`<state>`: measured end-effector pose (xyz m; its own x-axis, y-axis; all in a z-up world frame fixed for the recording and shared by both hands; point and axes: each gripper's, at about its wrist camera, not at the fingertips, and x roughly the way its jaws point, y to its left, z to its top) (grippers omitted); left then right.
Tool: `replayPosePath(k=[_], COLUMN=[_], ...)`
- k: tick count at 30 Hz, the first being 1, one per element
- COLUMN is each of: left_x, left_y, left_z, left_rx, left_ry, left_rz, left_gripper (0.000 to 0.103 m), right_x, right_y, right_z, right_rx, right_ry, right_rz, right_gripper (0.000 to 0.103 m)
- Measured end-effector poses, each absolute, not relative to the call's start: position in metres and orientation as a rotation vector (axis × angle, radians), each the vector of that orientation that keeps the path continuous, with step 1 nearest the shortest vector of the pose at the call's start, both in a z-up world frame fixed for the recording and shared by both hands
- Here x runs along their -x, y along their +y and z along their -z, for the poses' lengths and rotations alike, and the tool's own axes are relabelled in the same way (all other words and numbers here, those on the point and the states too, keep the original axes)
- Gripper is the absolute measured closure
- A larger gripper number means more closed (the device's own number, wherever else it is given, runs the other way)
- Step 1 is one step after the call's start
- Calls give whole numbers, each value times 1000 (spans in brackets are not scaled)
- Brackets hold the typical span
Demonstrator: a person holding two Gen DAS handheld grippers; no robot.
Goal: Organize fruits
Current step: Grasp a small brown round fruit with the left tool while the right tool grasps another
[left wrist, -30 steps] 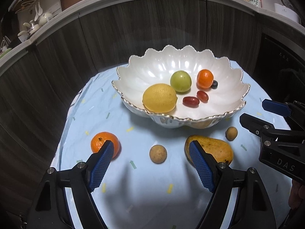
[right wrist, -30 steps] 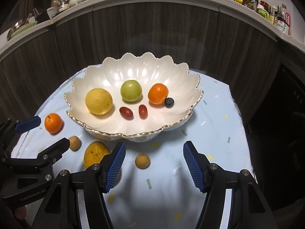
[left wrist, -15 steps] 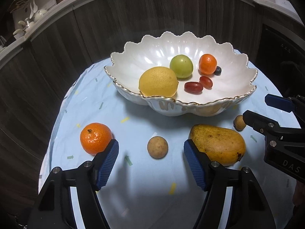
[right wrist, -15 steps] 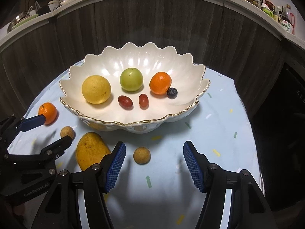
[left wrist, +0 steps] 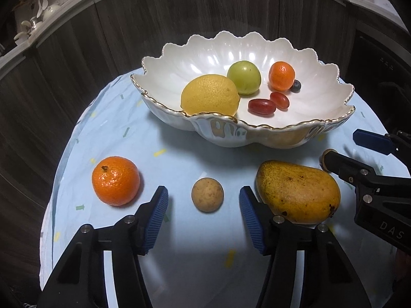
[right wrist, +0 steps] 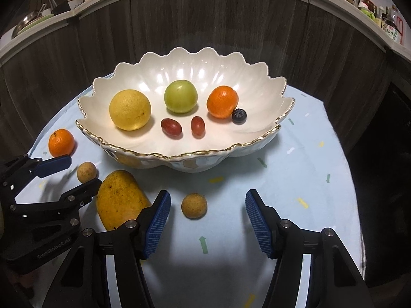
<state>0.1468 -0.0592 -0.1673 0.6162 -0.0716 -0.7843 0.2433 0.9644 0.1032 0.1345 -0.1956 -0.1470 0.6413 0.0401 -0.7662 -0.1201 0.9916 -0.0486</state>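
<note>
My left gripper (left wrist: 203, 202) hovers low over the blue cloth, jaws closing around a small brown round fruit (left wrist: 207, 198); the pads stand clear of it. A mandarin (left wrist: 116, 181) lies to its left and a mango (left wrist: 298, 191) to its right. My right gripper (right wrist: 207, 205) is also closing, with a second small brown fruit (right wrist: 194, 205) between its fingers, untouched and nearer the left pad. Behind them, a white scalloped bowl (right wrist: 257, 77) holds a lemon (right wrist: 129, 109), a green fruit (right wrist: 180, 96), a mandarin (right wrist: 222, 101), a blueberry and two red grapes.
The round table's cloth edge (left wrist: 51, 205) drops off at the left, and dark wood cabinet fronts (right wrist: 205, 20) curve behind the table. In the right wrist view, the left gripper's fingers (right wrist: 54, 164) reach in at the left of the mango (right wrist: 120, 200).
Both grippers have sunk toward the cloth and their jaws have narrowed. The left one spanned from mandarin to mango; now it frames only the small brown fruit.
</note>
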Motion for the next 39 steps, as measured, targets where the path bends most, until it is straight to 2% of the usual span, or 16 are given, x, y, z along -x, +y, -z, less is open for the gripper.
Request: replayPosePath(k=[7, 12, 19, 23, 39], left_x=[-151, -153, -152, -153, -148], left_y=[-59, -58, -59, -60, -58], left_z=[171, 173, 173, 173, 164], left_rx=[-199, -192, -191, -191, -191], left_ry=[898, 901, 894, 892, 872], left_rz=[183, 185, 193, 198, 191], left_gripper=[56, 60, 70, 77, 78], right_x=[-138, -140, -141, -140, -136], right_y=[-194, -194, -193, -193, -195], right_z=[156, 161, 165, 165, 159], right_rx=[84, 70, 70, 71, 59], right_ry=[895, 913, 921, 919, 905], right_rz=[-118, -131, -145, -143, -141], right_gripper=[61, 66, 79, 79, 79])
